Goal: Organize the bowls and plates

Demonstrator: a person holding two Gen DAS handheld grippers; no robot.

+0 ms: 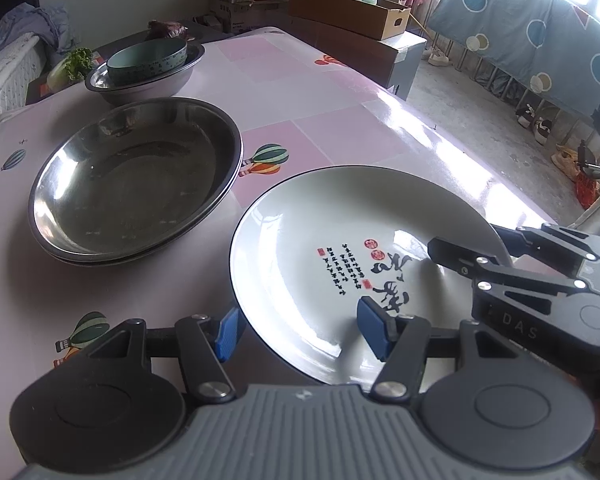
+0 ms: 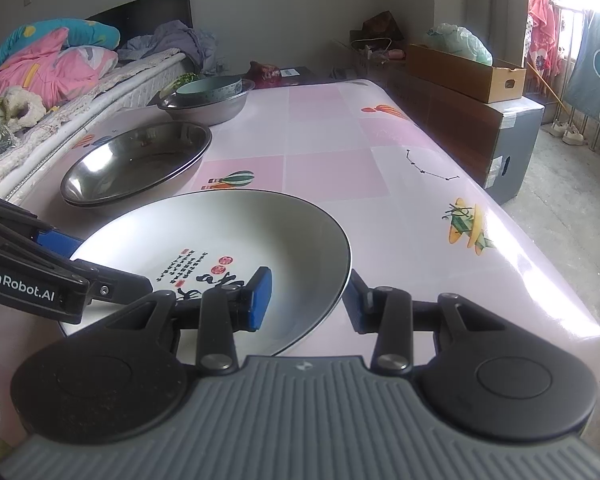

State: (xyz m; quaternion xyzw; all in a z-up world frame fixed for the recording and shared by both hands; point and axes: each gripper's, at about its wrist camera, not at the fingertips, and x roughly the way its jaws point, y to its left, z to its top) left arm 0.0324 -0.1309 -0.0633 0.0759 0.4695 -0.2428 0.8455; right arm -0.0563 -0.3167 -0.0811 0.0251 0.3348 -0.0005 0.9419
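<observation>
White plate (image 2: 220, 236) rim btwn right gripper (image 2: 306, 300) pads

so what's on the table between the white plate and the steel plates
Only tablecloth with a printed balloon separates the white plate from the steel plates; both views show it.

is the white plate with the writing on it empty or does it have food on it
Empty. The white plate shows only its printed black and red writing and window glare, with no food on its surface.
</observation>
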